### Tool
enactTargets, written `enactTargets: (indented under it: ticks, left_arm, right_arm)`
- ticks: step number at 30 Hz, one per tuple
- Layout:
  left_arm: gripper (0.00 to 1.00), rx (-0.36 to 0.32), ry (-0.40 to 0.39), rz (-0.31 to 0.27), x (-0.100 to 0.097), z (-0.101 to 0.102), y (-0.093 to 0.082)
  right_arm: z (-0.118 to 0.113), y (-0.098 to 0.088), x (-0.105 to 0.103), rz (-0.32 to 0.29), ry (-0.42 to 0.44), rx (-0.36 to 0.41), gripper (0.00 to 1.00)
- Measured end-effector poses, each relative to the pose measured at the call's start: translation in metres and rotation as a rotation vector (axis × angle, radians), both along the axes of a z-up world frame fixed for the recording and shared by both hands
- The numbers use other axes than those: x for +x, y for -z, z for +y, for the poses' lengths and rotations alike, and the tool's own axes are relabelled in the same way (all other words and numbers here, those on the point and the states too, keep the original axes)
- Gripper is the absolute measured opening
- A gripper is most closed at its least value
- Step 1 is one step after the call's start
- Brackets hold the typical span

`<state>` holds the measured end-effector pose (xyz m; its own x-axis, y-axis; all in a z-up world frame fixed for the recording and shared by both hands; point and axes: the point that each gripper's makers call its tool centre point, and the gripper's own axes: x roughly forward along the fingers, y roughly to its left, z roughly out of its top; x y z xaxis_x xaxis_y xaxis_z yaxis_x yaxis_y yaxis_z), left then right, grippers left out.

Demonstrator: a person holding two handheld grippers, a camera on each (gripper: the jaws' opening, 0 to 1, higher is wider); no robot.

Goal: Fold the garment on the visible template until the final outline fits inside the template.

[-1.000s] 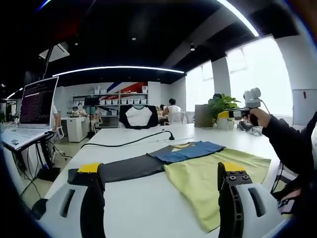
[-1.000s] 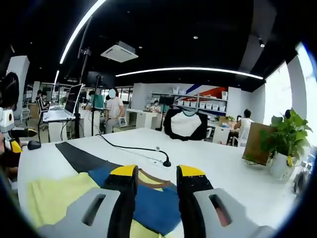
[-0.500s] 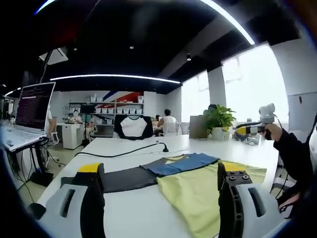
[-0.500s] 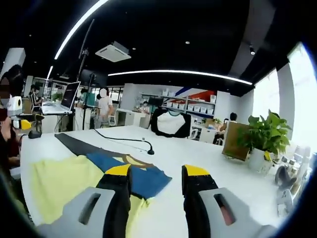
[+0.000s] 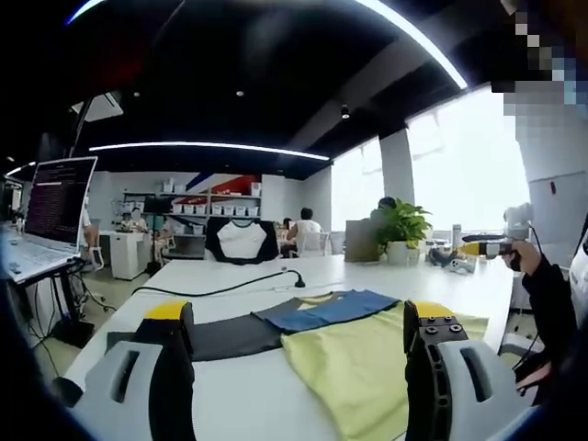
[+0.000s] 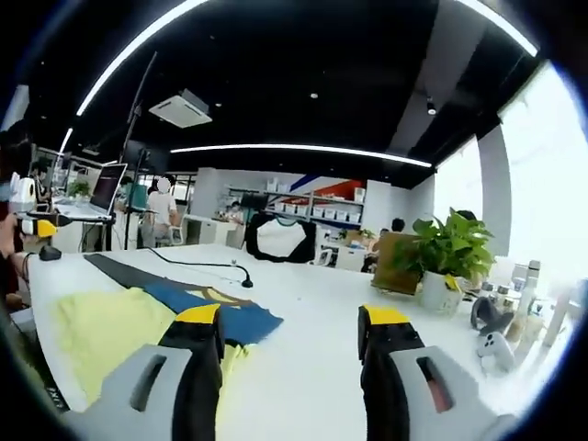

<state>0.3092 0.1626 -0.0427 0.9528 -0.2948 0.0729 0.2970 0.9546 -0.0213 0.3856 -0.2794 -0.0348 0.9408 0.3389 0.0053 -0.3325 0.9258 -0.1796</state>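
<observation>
The garment lies flat on the white table (image 5: 239, 395). It has a yellow body (image 5: 367, 358), a blue part (image 5: 335, 308) and a dark grey strip (image 5: 230, 335) running left. My left gripper (image 5: 296, 317) hovers over the near table edge, short of the garment, open and holding nothing. In the right gripper view the yellow body (image 6: 101, 326), the blue part (image 6: 216, 308) and the dark strip (image 6: 119, 269) lie to the left. My right gripper (image 6: 292, 317) is open above bare table beside the blue part. The right gripper (image 5: 482, 246) also appears in a hand at the far right.
A black cable (image 5: 220, 287) with a plug crosses the far table. A potted plant (image 6: 441, 262) and a small controller (image 6: 496, 344) stand at the table's end. A laptop on a stand (image 5: 46, 220) is off to the left. People sit at desks in the background.
The right gripper's jaws have spread wider, and it has drawn away from the blue part toward the plant. The left gripper's jaws are unchanged; its view has shifted slightly.
</observation>
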Motion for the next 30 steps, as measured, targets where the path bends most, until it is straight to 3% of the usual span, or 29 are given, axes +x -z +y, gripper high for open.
enactTargets:
  ticks: [2, 3, 9, 14, 17, 20, 25, 30]
  left_arm:
    - [1.0, 0.004, 0.008, -0.004, 0.001, -0.002, 0.001]
    - [1.0, 0.006, 0.006, 0.01, 0.003, -0.002, 0.004]
    - [1.0, 0.017, 0.003, 0.022, 0.003, -0.008, 0.003]
    - [1.0, 0.023, 0.006, 0.003, 0.0, -0.015, -0.003]
    - [1.0, 0.025, -0.001, 0.001, 0.001, -0.015, -0.003]
    - [1.0, 0.073, -0.048, 0.007, 0.004, -0.01, -0.001]
    - [1.0, 0.06, -0.056, 0.011, 0.005, -0.006, 0.0]
    - [1.0, 0.015, -0.094, -0.052, 0.008, 0.005, -0.015]
  right_arm:
    - [-0.001, -0.005, -0.007, -0.04, -0.035, 0.021, 0.76]
    - [-0.004, -0.007, -0.01, -0.062, -0.025, 0.011, 0.78]
    - [-0.014, -0.001, -0.022, -0.046, -0.004, 0.014, 0.82]
    - [-0.021, 0.005, -0.029, -0.072, 0.028, -0.06, 0.99]
    - [-0.023, 0.007, -0.033, -0.068, 0.034, -0.041, 1.0]
    - [-0.029, 0.007, -0.038, -0.087, 0.071, -0.09, 1.0]
    - [-0.04, 0.01, -0.044, -0.076, 0.093, -0.039, 0.99]
    - [-0.051, 0.007, -0.046, -0.095, 0.141, -0.023, 1.0]
